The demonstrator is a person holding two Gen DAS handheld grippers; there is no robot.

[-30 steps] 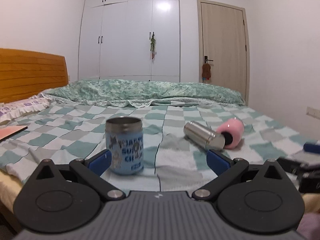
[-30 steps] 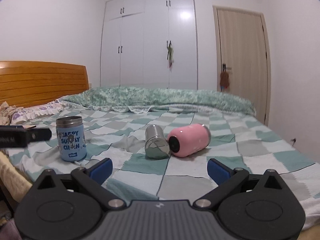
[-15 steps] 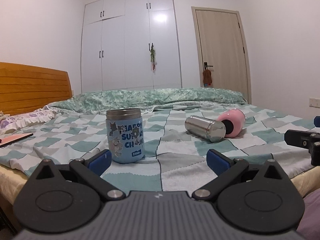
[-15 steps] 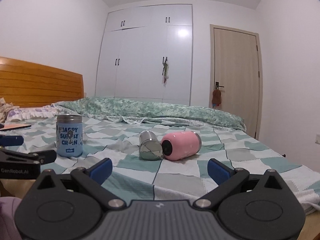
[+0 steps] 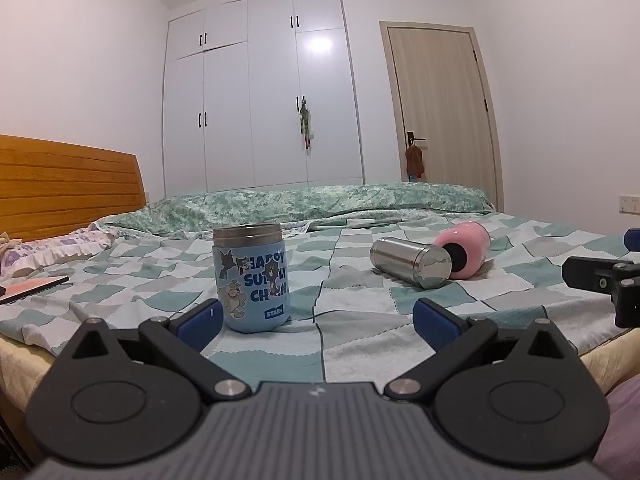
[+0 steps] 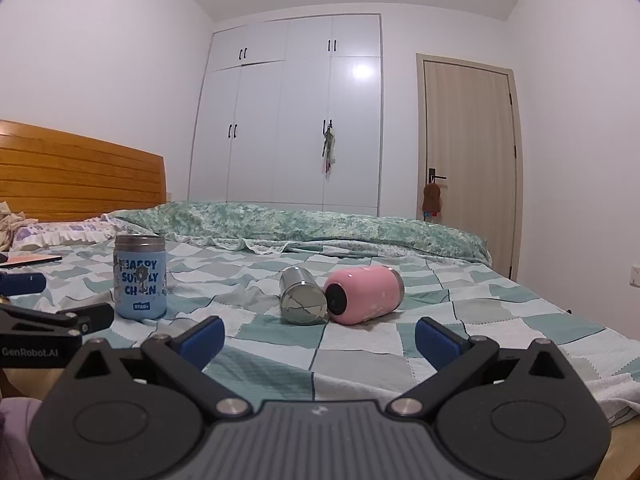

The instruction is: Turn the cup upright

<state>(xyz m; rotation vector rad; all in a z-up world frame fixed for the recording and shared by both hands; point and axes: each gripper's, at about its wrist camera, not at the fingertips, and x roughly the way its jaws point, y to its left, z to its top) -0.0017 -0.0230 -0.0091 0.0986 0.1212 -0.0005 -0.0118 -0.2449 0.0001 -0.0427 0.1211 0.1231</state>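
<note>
A blue printed cup (image 5: 251, 278) stands upright on the checked bedspread (image 5: 352, 320); it also shows in the right wrist view (image 6: 140, 276). A steel cup (image 5: 412, 262) (image 6: 303, 297) and a pink cup (image 5: 466, 251) (image 6: 362, 295) lie on their sides, touching each other. My left gripper (image 5: 316, 320) is open and empty, low at the bed's near edge, the blue cup just beyond its left finger. My right gripper (image 6: 318, 338) is open and empty, short of the two lying cups.
A wooden headboard (image 5: 68, 186) and pillow are at the left. A folded green quilt (image 5: 320, 202) lies across the far side. A flat pink-and-black item (image 5: 32, 286) rests at the left edge. The wardrobe (image 5: 264, 92) and door (image 5: 440, 116) are behind.
Both grippers have dropped lower and tilted up, so the bed sits lower in view and more wall and ceiling show. The cups have not moved. Jaws stay open.
</note>
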